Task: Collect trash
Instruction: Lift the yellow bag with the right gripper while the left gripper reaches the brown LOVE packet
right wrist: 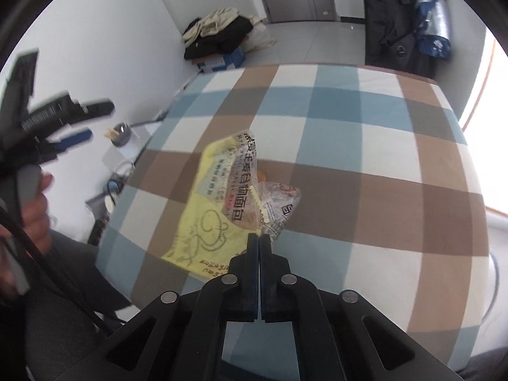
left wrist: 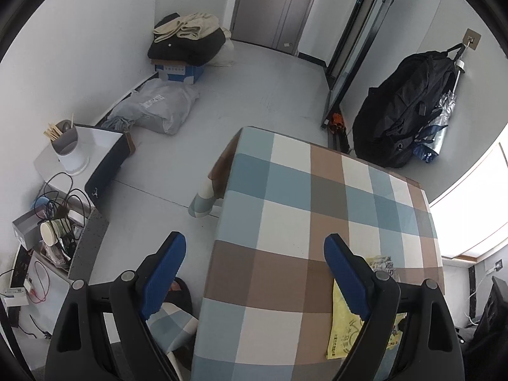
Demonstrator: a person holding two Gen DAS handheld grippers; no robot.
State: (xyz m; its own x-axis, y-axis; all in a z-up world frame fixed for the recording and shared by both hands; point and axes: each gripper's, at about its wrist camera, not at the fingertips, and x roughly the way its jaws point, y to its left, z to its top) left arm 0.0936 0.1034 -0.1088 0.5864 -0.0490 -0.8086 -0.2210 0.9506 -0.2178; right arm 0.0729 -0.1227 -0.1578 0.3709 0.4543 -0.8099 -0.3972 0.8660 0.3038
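A clear plastic bread wrapper (right wrist: 254, 187) with black and red print is lifted off the checked tablecloth (right wrist: 365, 165). My right gripper (right wrist: 259, 238) is shut on its lower edge. Under it lies a yellow cloth (right wrist: 203, 228), which also shows in the left wrist view (left wrist: 344, 327) behind the right finger. A small orange bit (right wrist: 262, 175) lies on the table behind the wrapper. My left gripper (left wrist: 254, 247) is open and empty over the table's left edge; it shows blurred in the right wrist view (right wrist: 73, 120), off to the left.
A checked chair seat (left wrist: 173, 327) stands below the table's left edge. A side counter (left wrist: 79, 254) holds cables, a paper cup (left wrist: 52, 231) and a chopstick holder (left wrist: 65, 143). Bags and clothes (left wrist: 187, 44) lie by the far wall. A black backpack (left wrist: 406, 108) hangs at the right.
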